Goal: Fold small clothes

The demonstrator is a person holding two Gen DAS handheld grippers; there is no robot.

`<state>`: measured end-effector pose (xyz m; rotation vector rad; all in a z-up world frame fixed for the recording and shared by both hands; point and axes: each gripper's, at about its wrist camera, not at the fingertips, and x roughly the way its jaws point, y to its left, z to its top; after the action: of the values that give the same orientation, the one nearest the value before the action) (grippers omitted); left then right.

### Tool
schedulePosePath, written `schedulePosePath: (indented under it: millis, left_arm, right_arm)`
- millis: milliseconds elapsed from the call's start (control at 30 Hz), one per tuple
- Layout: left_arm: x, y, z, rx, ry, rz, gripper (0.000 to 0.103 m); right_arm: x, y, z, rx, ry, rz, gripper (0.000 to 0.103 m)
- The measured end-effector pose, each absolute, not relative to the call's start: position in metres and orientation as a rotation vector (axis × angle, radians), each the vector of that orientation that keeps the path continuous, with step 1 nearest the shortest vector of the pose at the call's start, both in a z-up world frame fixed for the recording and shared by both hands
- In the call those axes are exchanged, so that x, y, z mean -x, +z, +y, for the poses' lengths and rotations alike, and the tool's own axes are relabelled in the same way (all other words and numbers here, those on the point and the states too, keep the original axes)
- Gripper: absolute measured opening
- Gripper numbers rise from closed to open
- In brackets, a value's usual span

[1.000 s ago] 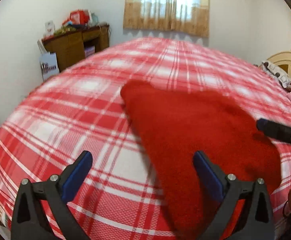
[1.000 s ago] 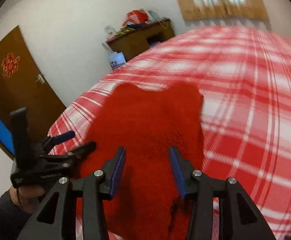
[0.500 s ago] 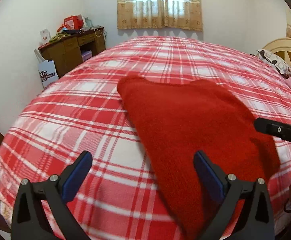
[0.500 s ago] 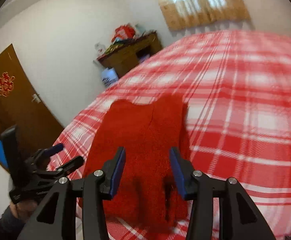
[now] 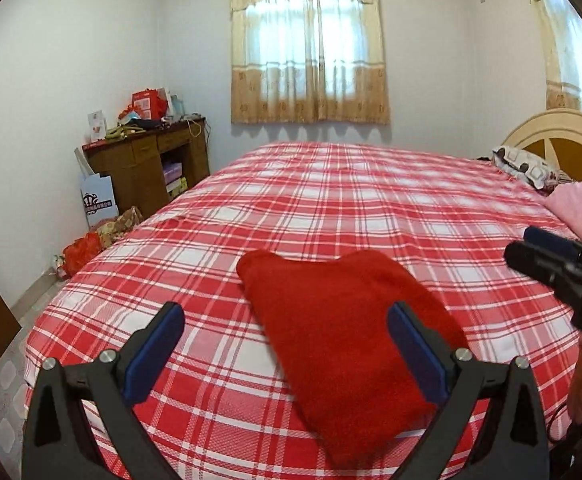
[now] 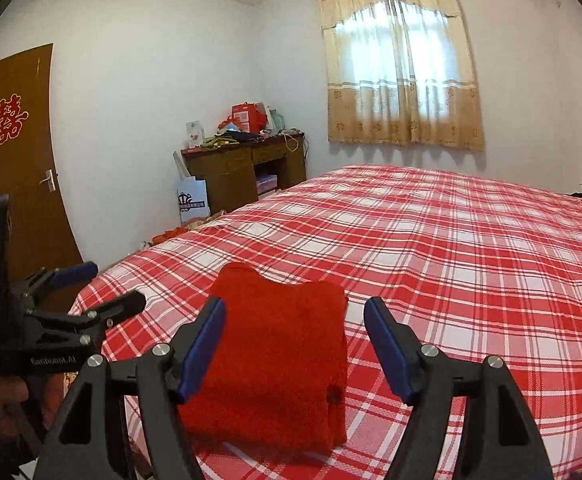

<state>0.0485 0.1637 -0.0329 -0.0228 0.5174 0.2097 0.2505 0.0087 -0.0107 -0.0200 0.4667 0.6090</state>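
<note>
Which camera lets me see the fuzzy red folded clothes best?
The right wrist view shows the fuzzy red folded garment best: it lies centred on the red-and-white plaid bedspread, its layered edges and a small dark button visible. The left wrist view shows it at an angle, partly behind one jaw.

My left wrist view looks low across the bed (image 5: 331, 200) toward the curtained window (image 5: 311, 60) at top centre. My right wrist view faces the same window (image 6: 403, 76), upper right, from a spot further right. Both sit close over the red garment (image 5: 343, 320) at bottom centre and share the desk (image 6: 243, 168).
</note>
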Motion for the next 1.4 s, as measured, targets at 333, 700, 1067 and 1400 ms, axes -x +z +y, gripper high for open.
schedulePosePath:
  millis: [333,700,1067,1400]
  left_arm:
    - [-0.043,-0.028,0.165,0.038,0.214,0.492,0.103]
    - [-0.042,-0.029,0.162,0.036,0.209,0.495,0.103]
    - [-0.043,-0.028,0.161,0.037,0.212,0.491,0.103]
    - [-0.043,-0.028,0.16,0.034,0.213,0.493,0.103]
  right_arm:
    - [-0.246,-0.005,0.006,0.016,0.601,0.462,0.072]
    - [-0.244,-0.009,0.0,-0.003,0.602,0.48,0.073]
    - [-0.242,-0.009,-0.001,-0.007,0.603,0.477,0.073]
    - [-0.243,-0.01,-0.002,-0.019,0.6,0.49,0.073]
